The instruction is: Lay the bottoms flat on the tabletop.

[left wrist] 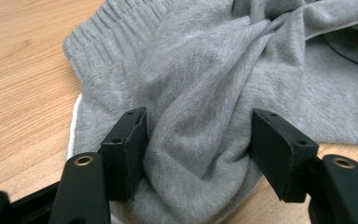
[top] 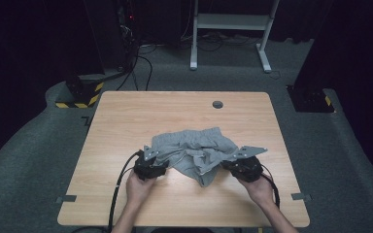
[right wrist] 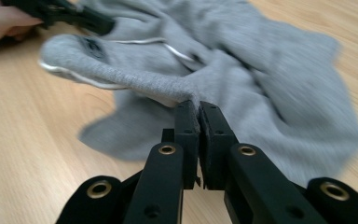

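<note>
garment: grey knit shorts (top: 194,153), crumpled in a heap near the centre of the surface (top: 126,121), a bit toward the near edge; ribbed waistband (left wrist: 114,28) faces the far edge, white trim shows along a hem.
left tongs (left wrist: 198,149): mine, at the heap's left side (high view (top: 151,167)); jaws apart w/ a thick fold of cloth bulging between them. Cloth brushes the inner faces, but I can't see a real pinch, so I read them as not clamped yet. Why here: staged over the left edge of the garment to take an anchor hold.
right tongs (right wrist: 199,109): mine, at the heap's right side (high view (top: 240,165)); jaws together, clamped on a thin hem edge, which runs off them as a taut ridge. Why: a pinch on a single edge lets me draw that side out, away from the bundle.
pose: both hands low, near edge of the surface, one either side of the heap, so the cloth can be pulled apart sideways.
step (est.): spreading out the shorts; barely begun, cloth is bunched and twisted.
risk (est.): the thin hem may slip; left jaws may gather too many layers.
</note>
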Tool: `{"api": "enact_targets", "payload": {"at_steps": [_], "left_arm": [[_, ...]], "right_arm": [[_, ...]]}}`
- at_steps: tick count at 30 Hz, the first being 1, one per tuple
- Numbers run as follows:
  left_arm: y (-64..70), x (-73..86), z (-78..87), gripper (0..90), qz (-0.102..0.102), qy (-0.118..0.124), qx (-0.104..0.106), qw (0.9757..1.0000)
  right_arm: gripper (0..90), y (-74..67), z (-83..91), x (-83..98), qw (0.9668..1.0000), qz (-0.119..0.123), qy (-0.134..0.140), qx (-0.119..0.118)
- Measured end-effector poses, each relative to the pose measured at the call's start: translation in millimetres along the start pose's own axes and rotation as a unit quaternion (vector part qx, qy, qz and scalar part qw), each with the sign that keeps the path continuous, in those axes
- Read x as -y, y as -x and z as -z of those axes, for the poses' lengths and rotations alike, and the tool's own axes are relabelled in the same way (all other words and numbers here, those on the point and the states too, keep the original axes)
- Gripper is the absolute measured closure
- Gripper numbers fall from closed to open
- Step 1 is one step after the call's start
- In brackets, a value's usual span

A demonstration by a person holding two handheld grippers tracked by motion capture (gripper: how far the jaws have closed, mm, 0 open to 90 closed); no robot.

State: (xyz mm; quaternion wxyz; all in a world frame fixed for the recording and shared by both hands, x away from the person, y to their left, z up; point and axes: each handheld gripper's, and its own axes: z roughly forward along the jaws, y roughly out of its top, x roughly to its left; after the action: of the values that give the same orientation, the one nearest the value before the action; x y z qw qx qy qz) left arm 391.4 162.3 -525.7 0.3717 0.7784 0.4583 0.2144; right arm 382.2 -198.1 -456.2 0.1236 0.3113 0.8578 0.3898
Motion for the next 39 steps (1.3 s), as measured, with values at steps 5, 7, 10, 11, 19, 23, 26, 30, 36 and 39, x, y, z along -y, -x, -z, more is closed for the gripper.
{"api": "enact_targets", "payload": {"at_steps": [5, 7, 10, 11, 19, 23, 26, 30, 36, 39], "left_arm": [[0.0, 0.0, -0.1, 37.8, 0.000, 0.000, 0.000, 1.0000], [0.0, 0.0, -0.1, 37.7, 0.000, 0.000, 0.000, 1.0000], [0.0, 0.0, -0.1, 37.8, 0.000, 0.000, 0.000, 1.0000], [0.0, 0.0, -0.1, 37.8, 0.000, 0.000, 0.000, 1.0000], [-0.1, 0.0, 0.0, 37.6, 0.000, 0.000, 0.001, 1.0000], [0.3, 0.0, -0.1, 37.6, -0.001, 0.001, 0.000, 1.0000], [0.4, -0.1, -0.2, 37.5, -0.003, 0.001, -0.001, 1.0000], [0.2, -0.1, -0.2, 37.5, -0.002, 0.002, 0.000, 1.0000], [-2.1, 0.1, 0.5, 37.6, 0.005, 0.004, 0.011, 0.9999], [0.2, -2.2, 4.1, 40.6, 0.003, 0.015, 0.009, 0.9998]], "right_arm": [[85.6, 20.6, 10.3, 21.0, 0.9990, -0.038, -0.021, 0.007], [83.5, 25.0, 6.5, 29.6, 0.9981, -0.045, -0.043, 0.003], [79.2, 27.7, 4.7, 35.9, 0.9975, -0.048, -0.051, 0.008], [78.0, 29.0, 5.8, 35.8, 0.9975, -0.054, -0.045, 0.010], [67.7, 15.3, 4.0, 10.5, 0.9993, -0.033, -0.001, 0.019], [67.2, 1.6, -6.1, -1.5, 0.9990, 0.008, -0.005, 0.044], [67.7, 2.1, -5.4, -3.8, 0.9992, 0.001, 0.005, 0.039], [67.7, 2.4, -8.2, -3.0, 0.9996, 0.001, -0.003, 0.027], [66.8, 9.4, -41.8, 2.6, 0.9990, -0.013, -0.039, 0.019], [64.9, 16.1, -59.6, 15.6, 0.9980, -0.031, -0.054, 0.012]]}}
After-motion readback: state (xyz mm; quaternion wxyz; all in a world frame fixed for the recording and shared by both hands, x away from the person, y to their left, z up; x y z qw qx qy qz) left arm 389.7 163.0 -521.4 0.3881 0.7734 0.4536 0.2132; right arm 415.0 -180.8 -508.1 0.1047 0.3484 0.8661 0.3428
